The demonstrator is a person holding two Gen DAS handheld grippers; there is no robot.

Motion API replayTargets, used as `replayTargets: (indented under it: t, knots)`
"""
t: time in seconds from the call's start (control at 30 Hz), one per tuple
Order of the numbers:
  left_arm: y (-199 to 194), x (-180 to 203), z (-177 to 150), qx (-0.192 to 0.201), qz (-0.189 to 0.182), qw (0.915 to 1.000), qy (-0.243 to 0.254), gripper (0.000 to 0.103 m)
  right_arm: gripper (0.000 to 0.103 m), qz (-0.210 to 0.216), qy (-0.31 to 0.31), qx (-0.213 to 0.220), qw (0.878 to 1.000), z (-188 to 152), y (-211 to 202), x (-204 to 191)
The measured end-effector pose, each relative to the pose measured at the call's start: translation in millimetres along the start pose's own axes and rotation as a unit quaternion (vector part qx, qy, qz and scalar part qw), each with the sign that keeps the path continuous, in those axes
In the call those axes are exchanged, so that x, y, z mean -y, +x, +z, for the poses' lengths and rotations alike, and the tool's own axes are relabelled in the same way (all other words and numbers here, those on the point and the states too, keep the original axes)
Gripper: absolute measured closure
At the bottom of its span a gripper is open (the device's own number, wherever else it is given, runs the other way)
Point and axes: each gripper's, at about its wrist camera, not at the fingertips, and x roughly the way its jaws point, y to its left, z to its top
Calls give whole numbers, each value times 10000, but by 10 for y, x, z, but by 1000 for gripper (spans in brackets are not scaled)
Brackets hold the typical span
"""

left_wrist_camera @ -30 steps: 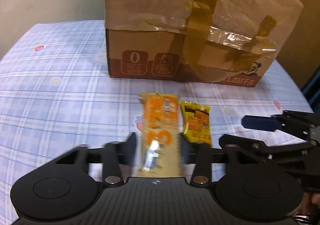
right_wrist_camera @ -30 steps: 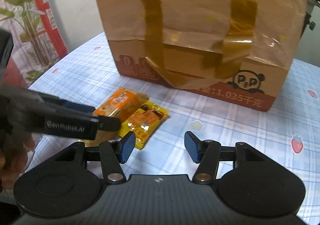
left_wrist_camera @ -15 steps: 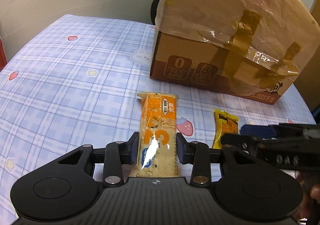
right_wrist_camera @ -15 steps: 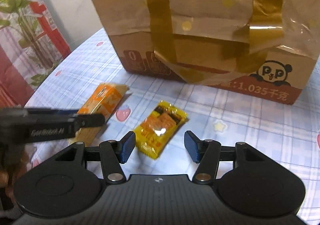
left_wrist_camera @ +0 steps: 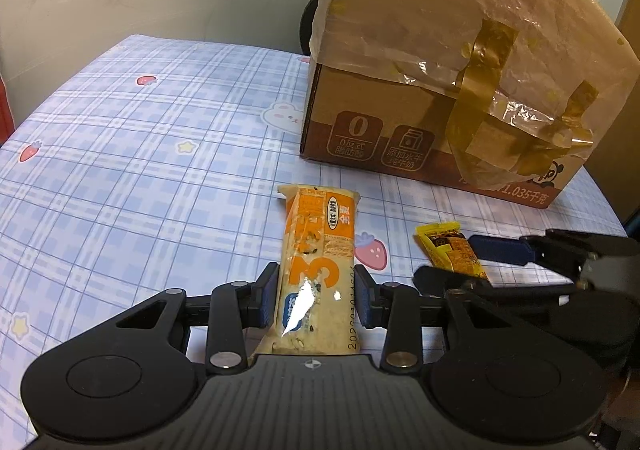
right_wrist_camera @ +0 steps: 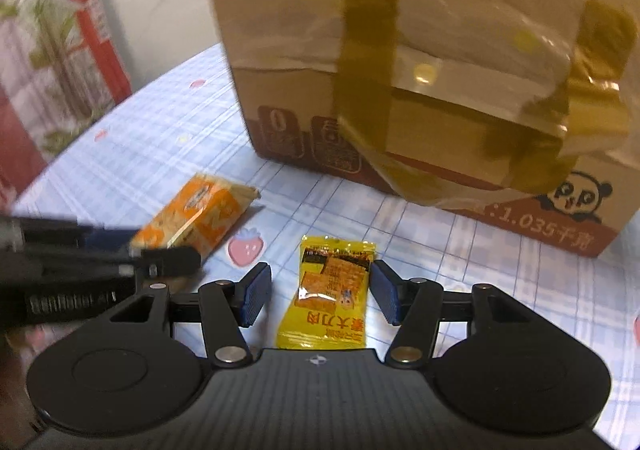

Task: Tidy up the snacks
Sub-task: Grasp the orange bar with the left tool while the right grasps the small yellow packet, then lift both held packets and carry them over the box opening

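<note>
**Operator:** Report the current step, left to right.

**Technician:** The left gripper (left_wrist_camera: 316,300) has its jaws closed against the sides of the orange snack bar (left_wrist_camera: 318,250). The bar's far end lies on the checked tablecloth (left_wrist_camera: 140,170); whether the near end is lifted cannot be told. To its right, the right gripper (right_wrist_camera: 320,296) straddles the yellow snack packet (right_wrist_camera: 332,290), which lies flat on the cloth. Its jaws stand apart, clear of the packet on both sides. Judged step: pick-up of both snacks.

**Operator:** Requirement for the next move?

**Technician:** The right jaws probably need to close on the packet. The wrapper is thin and glossy, so it may slip or crumple.

**Operator:** Containers?

**Technician:** One cardboard box (left_wrist_camera: 440,98) stands at the far side, taped and covered with film. Its contents cannot be seen. No snack is in it visibly.
</note>
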Motion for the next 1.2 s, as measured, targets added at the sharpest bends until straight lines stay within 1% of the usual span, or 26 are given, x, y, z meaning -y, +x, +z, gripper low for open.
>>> replayTargets:
  t: [0.1,0.23,0.3,0.4,0.63,0.7,0.8,0.93,0.97,1.07,1.2]
  knots:
    - [-8,17,-17,38,25,10000,27,61,46,-49,-115,145,9998,-89,-39,-15]
    - [-14,32,-41,95,52,9999,60,61,62,-49,85,385,9992,-163,-77,75]
    - [-18,41,-52,113,62,9999,96,62,64,0,95,545,9985,-221,-95,107]
    - [-26,45,-57,120,73,9998,139,62,65,-30,-55,694,9976,-274,-101,81]
    - [-26,83,-52,120,188,9993,285,62,65,-42,-110,725,9973,-291,-108,83]
    - [-28,85,-42,101,195,9993,294,63,65,-44,-114,728,9973,-295,-110,84]
    - [-47,64,-32,44,179,9995,247,64,66,-23,-70,715,9974,-295,-117,91]
    - [-109,47,-55,20,157,9997,160,65,68,57,153,648,9978,-276,-164,157]
    - [-134,41,-58,51,162,9997,146,65,69,77,249,659,9975,-271,-188,183]
    - [-231,41,-35,177,153,9997,102,65,69,83,451,866,9952,-250,-316,265]
    - [-393,82,56,406,120,9990,109,65,69,48,249,1113,9935,-227,-516,269]
